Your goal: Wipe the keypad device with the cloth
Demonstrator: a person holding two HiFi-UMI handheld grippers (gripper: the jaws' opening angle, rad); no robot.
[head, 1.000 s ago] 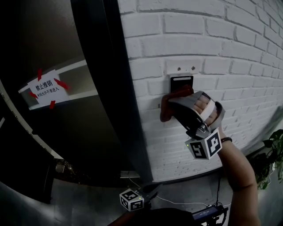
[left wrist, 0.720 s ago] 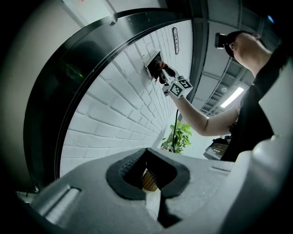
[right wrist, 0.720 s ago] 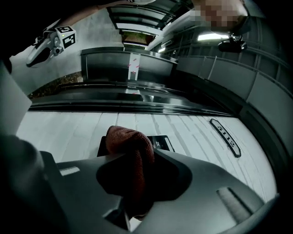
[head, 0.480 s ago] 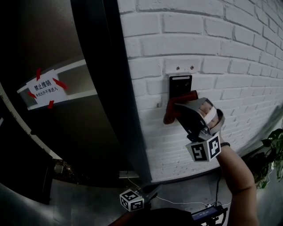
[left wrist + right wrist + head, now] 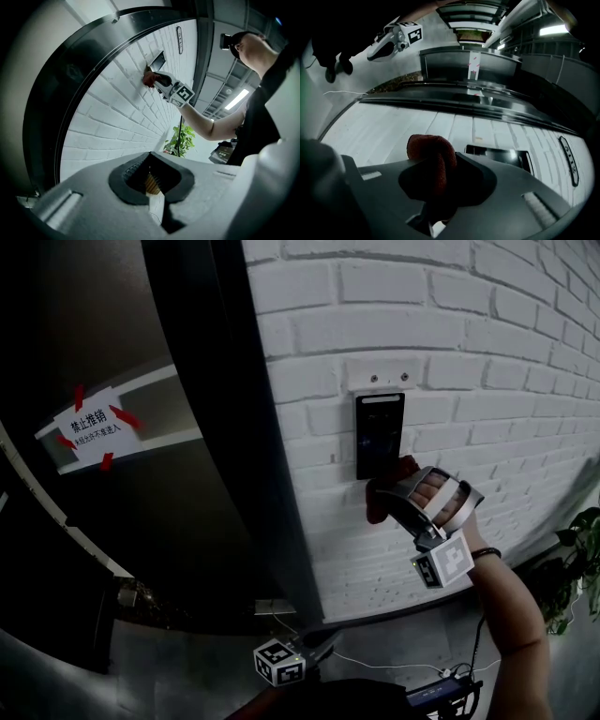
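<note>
Gripping cloth (image 5: 432,157) in right gripper (image 5: 440,197) jaws. Keypad device (image 5: 499,157) just beyond jaw tips, slightly right, long axis upright (left gripper (image 5: 152,187) closed empty, well apart).

An entrance to a commercial or office building is indicated. A white-painted brick wall (image 5: 450,324) is bounded on its left by a tall dark door frame (image 5: 258,474). Beyond the frame, curved dark glass (image 5: 122,540) crossed by a metal band (image 5: 159,382) is seen, as on a revolving door. A printed notice (image 5: 91,426) in Chinese characters is fixed to that band with strips of red tape. A black keypad device (image 5: 379,432) is mounted on the brick beside the door, as an access panel would be. A green plant (image 5: 579,559) is placed near the wall, and strip lights (image 5: 236,99) are set in an open ceiling.
</note>
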